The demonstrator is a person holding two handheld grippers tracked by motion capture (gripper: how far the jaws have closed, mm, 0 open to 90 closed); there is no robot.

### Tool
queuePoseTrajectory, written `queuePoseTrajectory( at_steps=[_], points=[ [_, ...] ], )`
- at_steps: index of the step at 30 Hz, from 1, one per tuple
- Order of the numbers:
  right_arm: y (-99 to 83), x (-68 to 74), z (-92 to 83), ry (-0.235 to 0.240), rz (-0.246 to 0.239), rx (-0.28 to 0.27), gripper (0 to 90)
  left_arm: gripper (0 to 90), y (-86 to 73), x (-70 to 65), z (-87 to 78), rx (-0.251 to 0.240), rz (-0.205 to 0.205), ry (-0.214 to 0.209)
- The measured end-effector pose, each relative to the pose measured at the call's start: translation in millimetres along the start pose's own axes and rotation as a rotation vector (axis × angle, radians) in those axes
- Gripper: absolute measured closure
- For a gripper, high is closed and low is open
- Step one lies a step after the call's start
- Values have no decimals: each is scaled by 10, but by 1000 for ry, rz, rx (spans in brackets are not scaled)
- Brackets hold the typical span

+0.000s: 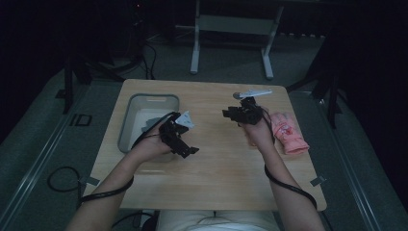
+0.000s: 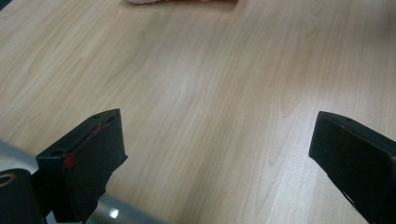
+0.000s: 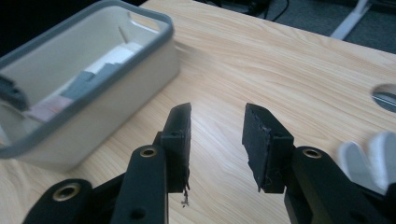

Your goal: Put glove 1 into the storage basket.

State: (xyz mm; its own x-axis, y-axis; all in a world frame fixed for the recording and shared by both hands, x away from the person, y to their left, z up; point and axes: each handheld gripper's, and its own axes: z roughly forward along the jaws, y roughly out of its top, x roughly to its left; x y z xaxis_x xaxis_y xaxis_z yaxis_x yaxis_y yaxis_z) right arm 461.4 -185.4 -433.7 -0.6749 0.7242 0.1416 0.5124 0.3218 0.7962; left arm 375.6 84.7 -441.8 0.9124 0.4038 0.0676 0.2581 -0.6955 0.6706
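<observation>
A person holds two tongs above a wooden desk (image 1: 211, 168). The left tongs (image 1: 185, 149) are spread wide, empty. The right tongs (image 1: 235, 113) stand partly apart, empty. A pink glove (image 1: 288, 134) lies at 3 o'clock, a grey bin (image 1: 126, 120) at 9 o'clock. No writing is legible.

High view: fixed cam above person's side, faces fwd and down; whole table (image 1: 211, 178) in frame, far off.
Left gripper view: cam rides gripper, v. near bare wood, jaws lower left and lower right of frame.
Right gripper view: cam low, close over tabletop, faces bin (image 3: 88, 88) at upper left.
Shared w/ high view: bin (image 1: 126, 120), wood top.
</observation>
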Motion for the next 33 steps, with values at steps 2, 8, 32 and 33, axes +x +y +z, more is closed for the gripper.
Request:
queuePoseTrajectory(
  at_steps=[2, 8, 32, 33],
  points=[
    [-35, -74, -40, -19, 0, -2, 621, 31, 1, -86, 56, 10, 13, 11],
    [-123, -311, -116, -83, 15, 5, 611, 35, -63, -355, 197, 3, 30, 3],
    [-439, -978, 223, -345, -97, 209, 616, 44, -785, -882, 670, 49, -16, 66],
    [-454, -1007, 247, -341, -100, 233, 614, 44, -801, -892, 681, 51, -23, 68]
  ],
)
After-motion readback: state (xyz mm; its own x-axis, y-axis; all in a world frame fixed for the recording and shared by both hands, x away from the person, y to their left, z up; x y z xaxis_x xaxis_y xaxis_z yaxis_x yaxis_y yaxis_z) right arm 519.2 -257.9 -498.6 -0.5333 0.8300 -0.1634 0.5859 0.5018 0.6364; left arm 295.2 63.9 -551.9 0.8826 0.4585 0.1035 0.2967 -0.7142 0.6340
